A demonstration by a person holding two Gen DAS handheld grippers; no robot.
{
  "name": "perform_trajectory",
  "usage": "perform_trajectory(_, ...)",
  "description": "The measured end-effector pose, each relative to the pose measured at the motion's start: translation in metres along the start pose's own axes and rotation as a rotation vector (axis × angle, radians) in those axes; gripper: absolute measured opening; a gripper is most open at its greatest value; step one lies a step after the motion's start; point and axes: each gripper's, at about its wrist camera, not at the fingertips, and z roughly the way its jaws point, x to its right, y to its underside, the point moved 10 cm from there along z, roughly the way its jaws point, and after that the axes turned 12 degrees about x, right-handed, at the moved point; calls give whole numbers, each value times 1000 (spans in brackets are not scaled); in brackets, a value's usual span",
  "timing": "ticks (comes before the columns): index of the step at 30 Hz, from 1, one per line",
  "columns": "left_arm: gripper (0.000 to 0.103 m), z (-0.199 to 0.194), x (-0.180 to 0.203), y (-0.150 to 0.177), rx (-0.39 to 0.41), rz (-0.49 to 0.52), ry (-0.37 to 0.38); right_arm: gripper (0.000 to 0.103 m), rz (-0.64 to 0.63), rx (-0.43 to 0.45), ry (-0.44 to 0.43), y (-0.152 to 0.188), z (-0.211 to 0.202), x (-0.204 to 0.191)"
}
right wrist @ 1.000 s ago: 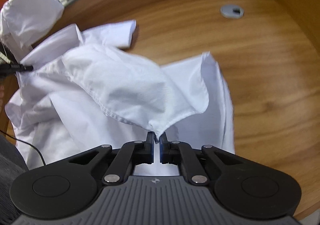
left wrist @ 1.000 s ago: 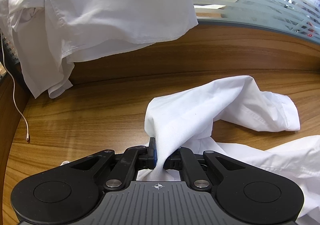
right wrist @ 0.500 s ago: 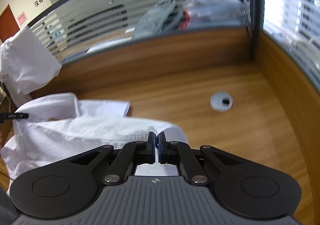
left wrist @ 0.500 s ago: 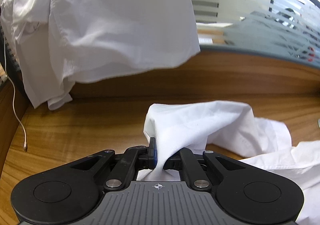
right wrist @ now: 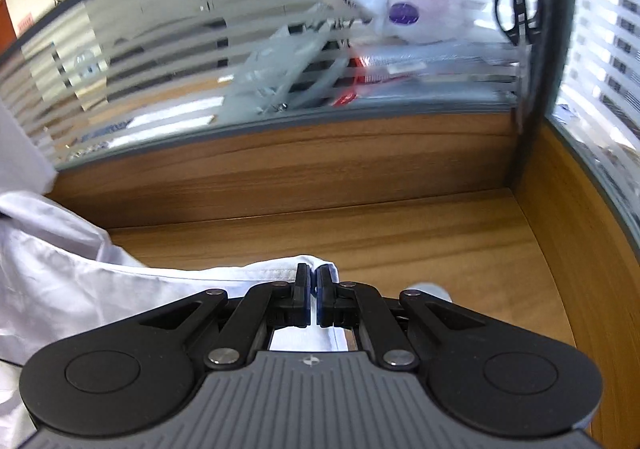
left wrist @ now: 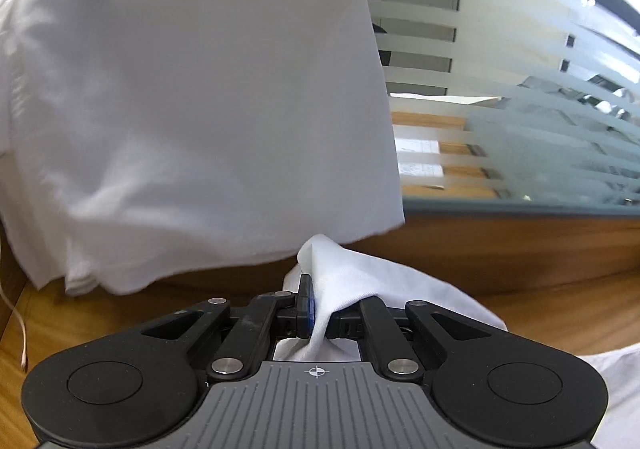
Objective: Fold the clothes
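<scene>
white shirt point(left wrist: 360, 281) stretched sideways between both grippers' fingers point(left wrist: 306, 301).

We see the right gripper point(right wrist: 313, 291) with its jaws pinched on the hem of a white shirt point(right wrist: 80, 289), which trails to the left over the wooden desk point(right wrist: 360, 241). Behind the desk we see a frosted glass partition point(right wrist: 160, 61), with black scissors point(right wrist: 518, 15) hanging at the corner.
</scene>
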Motion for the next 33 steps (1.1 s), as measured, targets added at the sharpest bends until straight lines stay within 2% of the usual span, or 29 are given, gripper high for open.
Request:
perform_trajectory(8,6,48,11,-5,19,24,-76,3,-15,-81,0,16,76,10)
perform_trajectory(14,8,55,18,3,26,67,-80,3,-24,-129,-6,33,106,12)
perform_trajectory(16,20,54,18,7,24,81,-74,3,-27,-141,-11,36,112,12)
perform_trajectory(18,47,53,14,6,19,90,-77,8,-29,-147,-14,36,112,12)
perform_trajectory(19,52,50,12,5,19,95,-80,14,-32,-150,-11,34,111,13)
perform_trajectory(20,62,47,10,4,19,99,-84,30,-38,-150,-7,32,107,14)
perform_trajectory(21,71,42,9,3,17,100,-75,40,-44,-144,-7,28,101,14)
perform_trajectory(27,89,1,2,4,-12,132,-27,41,-50,-148,8,21,49,19)
perform_trajectory(33,91,-48,-13,19,-62,114,-1,41,-7,-190,30,49,-19,23)
